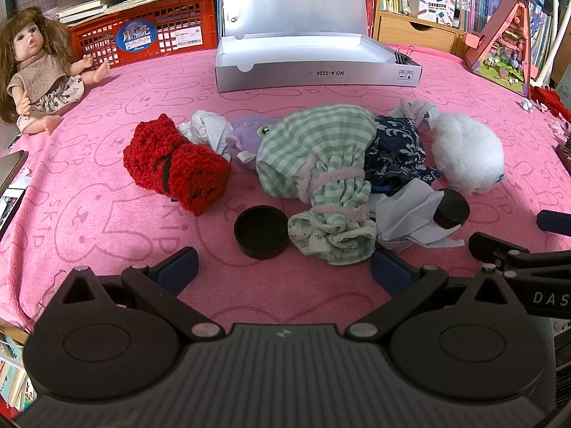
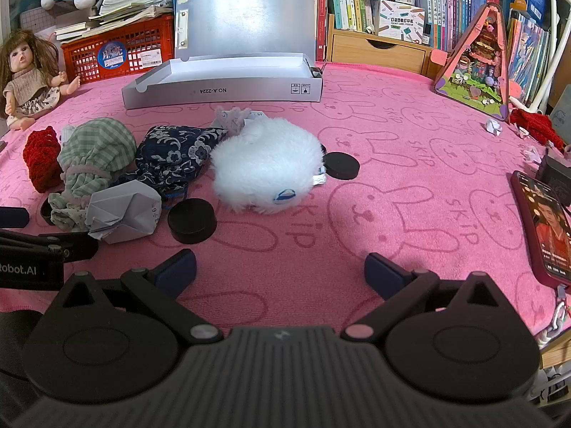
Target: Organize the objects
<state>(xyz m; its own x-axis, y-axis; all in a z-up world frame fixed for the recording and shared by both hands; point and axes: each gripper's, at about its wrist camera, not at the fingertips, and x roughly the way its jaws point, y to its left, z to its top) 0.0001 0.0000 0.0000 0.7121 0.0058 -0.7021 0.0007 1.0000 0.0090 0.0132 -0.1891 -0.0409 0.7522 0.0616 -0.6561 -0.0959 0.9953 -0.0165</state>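
Note:
A pile lies on the pink cloth in front of an open grey box (image 1: 317, 75) (image 2: 221, 89): a red knitted piece (image 1: 175, 167) (image 2: 41, 157), a green checked bag (image 1: 317, 157) (image 2: 94, 157), a dark blue floral bag (image 1: 396, 149) (image 2: 175, 153), a white fluffy toy (image 1: 467, 151) (image 2: 266, 164), crumpled paper (image 1: 410, 214) (image 2: 123, 214) and black lids (image 1: 261, 232) (image 2: 192, 220). My left gripper (image 1: 283, 271) is open and empty, just short of the upturned lid. My right gripper (image 2: 280, 271) is open and empty, near the other lid.
A doll (image 1: 35, 71) (image 2: 25, 75) sits at the far left by a red crate (image 1: 150, 32) (image 2: 114, 53). A pink toy house (image 2: 474, 67) and a phone (image 2: 546, 228) are on the right. Another black lid (image 2: 342, 166) lies beside the fluffy toy. Bookshelves line the back.

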